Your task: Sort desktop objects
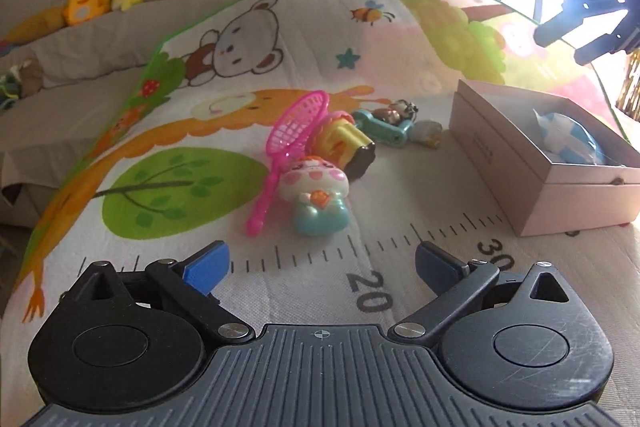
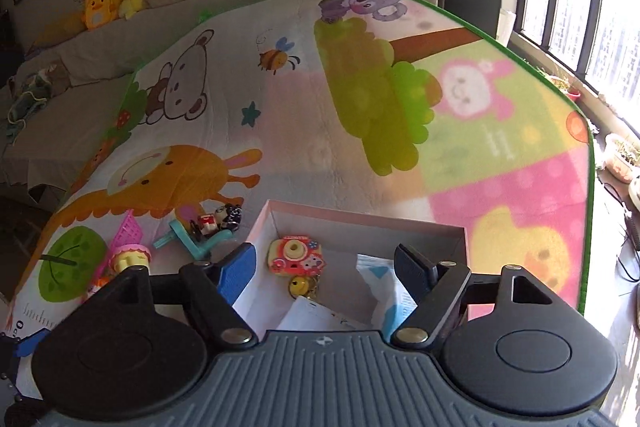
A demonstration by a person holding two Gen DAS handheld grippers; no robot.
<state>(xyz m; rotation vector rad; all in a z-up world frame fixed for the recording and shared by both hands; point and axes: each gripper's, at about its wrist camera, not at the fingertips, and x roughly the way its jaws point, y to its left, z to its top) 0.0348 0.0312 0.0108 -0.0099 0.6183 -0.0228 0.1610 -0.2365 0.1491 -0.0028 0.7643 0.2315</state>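
left gripper (image 1: 322,265) empty, right gripper (image 2: 326,265) over box (image 2: 360,223)

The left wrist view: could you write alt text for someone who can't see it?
An open left claw hovers over a cartoon play mat, facing a pile of small toys: a pink net, a mushroom-shaped figure and a teal scooter. A pink box sits to the right.

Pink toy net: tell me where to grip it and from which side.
Grip the pink toy net by its thin handle near the free lower end, coming from above with the left hand-held gripper. The hoop leans on the yellow toy, while the handle looks clear.
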